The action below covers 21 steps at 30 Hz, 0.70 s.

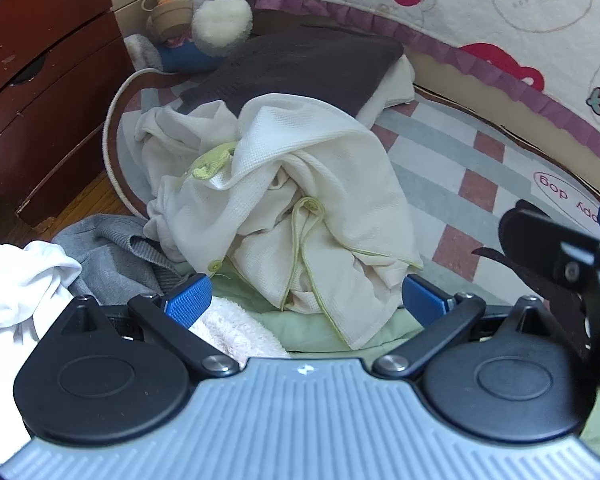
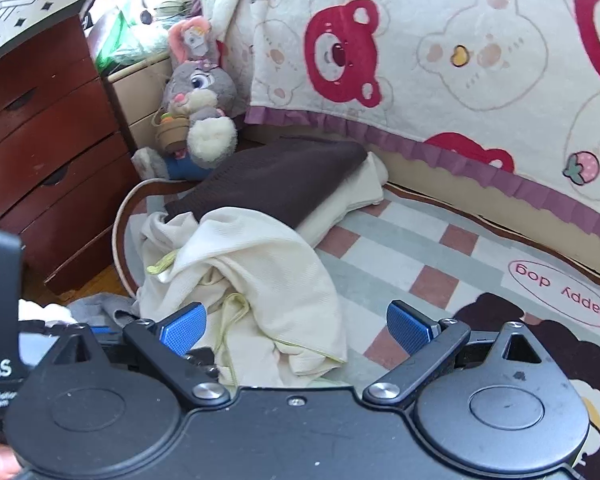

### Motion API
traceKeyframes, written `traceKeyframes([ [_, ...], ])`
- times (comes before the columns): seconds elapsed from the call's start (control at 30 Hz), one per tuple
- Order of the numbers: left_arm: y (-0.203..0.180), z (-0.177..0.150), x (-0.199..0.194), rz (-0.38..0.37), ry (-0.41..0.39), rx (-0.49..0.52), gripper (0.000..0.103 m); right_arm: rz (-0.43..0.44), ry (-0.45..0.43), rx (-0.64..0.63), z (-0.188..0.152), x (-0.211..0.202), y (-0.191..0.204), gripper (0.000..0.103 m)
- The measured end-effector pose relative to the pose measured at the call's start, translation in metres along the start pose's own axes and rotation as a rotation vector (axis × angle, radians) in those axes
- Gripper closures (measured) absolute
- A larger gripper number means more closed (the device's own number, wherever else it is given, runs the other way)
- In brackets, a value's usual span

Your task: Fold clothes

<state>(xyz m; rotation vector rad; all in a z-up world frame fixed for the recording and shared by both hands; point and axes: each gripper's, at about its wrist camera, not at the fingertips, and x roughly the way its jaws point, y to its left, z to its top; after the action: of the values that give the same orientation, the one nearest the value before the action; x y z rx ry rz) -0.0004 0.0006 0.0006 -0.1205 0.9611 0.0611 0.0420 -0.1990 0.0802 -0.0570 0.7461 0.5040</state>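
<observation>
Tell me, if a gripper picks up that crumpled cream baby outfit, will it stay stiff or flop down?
Probably flop: the cream outfit lies crumpled in soft folds, so it likely sags from wherever it is pinched. It looks thin and light. Its waffle weave probably grips well on the open left gripper, rather than slipping.

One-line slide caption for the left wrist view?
Open left gripper faces crumpled cream garment on checked rug.
</observation>
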Motion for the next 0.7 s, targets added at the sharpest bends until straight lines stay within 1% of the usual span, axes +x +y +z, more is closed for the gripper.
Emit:
traceKeyframes([
  [0.1,0.002,0.0,-0.003,-0.009,0.004,-0.002,0.0,0.001,0.002,0.018,-0.003,-0.002,0.006,0.004],
  [0.2,0.004,0.001,-0.005,-0.018,0.007,-0.005,0.0,0.017,0.005,0.079,-0.006,-0.007,-0.014,0.004],
  [0.3,0.006,0.001,-0.008,-0.027,0.011,-0.007,0.0,-0.01,0.042,0.076,-0.002,-0.002,-0.012,0.004],
  [0.4,0.001,-0.002,-0.005,-0.016,-0.006,0.014,0.0,-0.023,0.044,0.072,-0.004,-0.002,-0.012,0.004],
  [0.5,-0.005,-0.004,-0.002,0.008,-0.009,0.04,0.0,-0.034,0.061,0.115,-0.003,0.0,-0.018,0.004],
  [0.6,-0.006,-0.006,0.001,-0.005,0.001,0.038,0.0,-0.045,0.067,0.136,-0.006,0.0,-0.018,0.004],
  [0.7,-0.007,-0.008,0.0,0.003,-0.001,0.037,0.0,-0.017,0.058,0.123,-0.006,-0.001,-0.017,0.004],
])
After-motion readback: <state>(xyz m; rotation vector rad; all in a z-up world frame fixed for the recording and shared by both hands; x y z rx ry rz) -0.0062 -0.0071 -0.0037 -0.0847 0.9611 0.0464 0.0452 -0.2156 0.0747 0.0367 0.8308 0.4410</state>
